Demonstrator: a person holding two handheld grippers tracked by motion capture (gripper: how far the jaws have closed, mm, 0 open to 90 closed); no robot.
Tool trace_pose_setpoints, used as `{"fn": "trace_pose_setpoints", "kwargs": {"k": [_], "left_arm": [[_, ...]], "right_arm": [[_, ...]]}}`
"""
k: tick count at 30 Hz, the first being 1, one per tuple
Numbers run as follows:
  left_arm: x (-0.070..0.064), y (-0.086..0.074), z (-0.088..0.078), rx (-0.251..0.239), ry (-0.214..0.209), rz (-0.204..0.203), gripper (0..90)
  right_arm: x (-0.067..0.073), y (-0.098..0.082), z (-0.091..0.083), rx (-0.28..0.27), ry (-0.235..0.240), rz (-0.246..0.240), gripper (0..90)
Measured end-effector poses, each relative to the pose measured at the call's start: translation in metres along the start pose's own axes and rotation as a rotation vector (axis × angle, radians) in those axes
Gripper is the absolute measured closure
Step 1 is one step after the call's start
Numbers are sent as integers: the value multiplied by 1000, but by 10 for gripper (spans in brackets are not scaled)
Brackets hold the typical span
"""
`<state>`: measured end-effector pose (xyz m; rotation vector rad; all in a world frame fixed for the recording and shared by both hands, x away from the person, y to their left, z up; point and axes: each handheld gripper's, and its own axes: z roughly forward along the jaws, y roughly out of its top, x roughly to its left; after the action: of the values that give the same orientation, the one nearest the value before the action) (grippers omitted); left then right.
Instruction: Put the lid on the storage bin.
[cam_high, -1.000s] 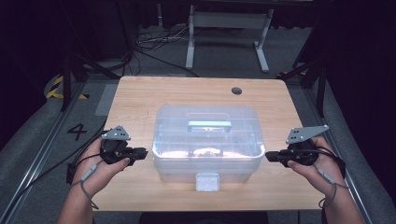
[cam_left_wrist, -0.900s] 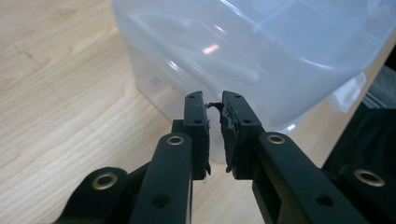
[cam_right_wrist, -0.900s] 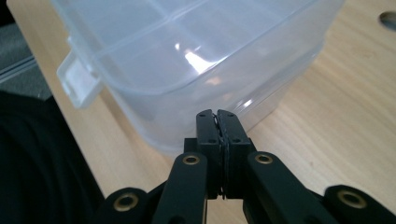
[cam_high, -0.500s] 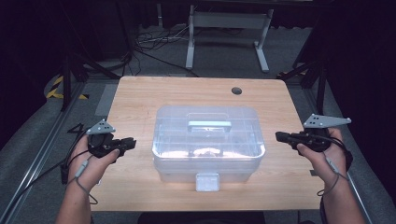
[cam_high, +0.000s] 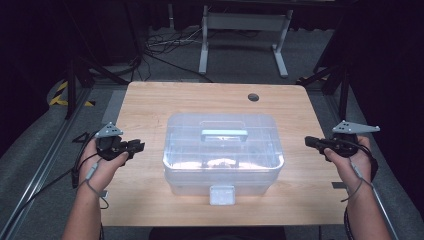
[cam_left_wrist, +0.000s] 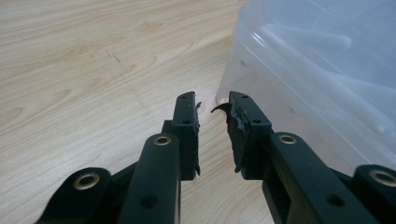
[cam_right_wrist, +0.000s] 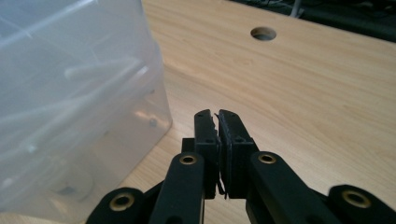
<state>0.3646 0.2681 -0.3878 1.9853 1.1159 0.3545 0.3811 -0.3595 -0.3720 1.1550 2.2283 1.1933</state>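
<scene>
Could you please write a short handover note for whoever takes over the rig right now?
Left gripper: open a little, empty, left of the clear lidded box, not touching it.
Right gripper: jaws shut on nothing, out to the box's right, apart from it.
The box sits mid-table, lid on, front latch facing the person, handle flat.
Done: nothing visible.
Left: probably opening or moving the box.

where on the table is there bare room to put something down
Bare wood lies behind the clear box up to the cable hole, and in strips beside its ends, where the left gripper and right gripper hover. The front edge strip is narrow.
</scene>
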Motion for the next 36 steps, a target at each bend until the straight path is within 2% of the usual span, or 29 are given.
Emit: {"fn": "trace_pose_setpoints", "kwargs": {"k": [3, 9, 15, 20, 27, 33, 36], "left_arm": [[2, -1, 8, 11, -2, 17, 726], [9, -8, 23, 30, 1, 40, 709], [17, -18, 36, 52, 5, 37, 703], [17, -22, 43, 62, 2, 49, 703], [17, -28, 49, 88, 11, 38, 703], [18, -36, 58, 97, 15, 27, 697], [17, -39, 61, 101, 13, 35, 700]], "right_arm": [[-6, -6, 6, 25, -7, 3, 868], [-17, -17, 19, 42, -21, 18, 852], [-24, -27, 36, 54, -27, 18, 828], [-27, -35, 47, 70, -27, 5, 832], [-30, -45, 56, 64, -29, 9, 829], [-28, -52, 67, 85, -26, -1, 827], [-27, -55, 70, 88, -24, -3, 824]]}}
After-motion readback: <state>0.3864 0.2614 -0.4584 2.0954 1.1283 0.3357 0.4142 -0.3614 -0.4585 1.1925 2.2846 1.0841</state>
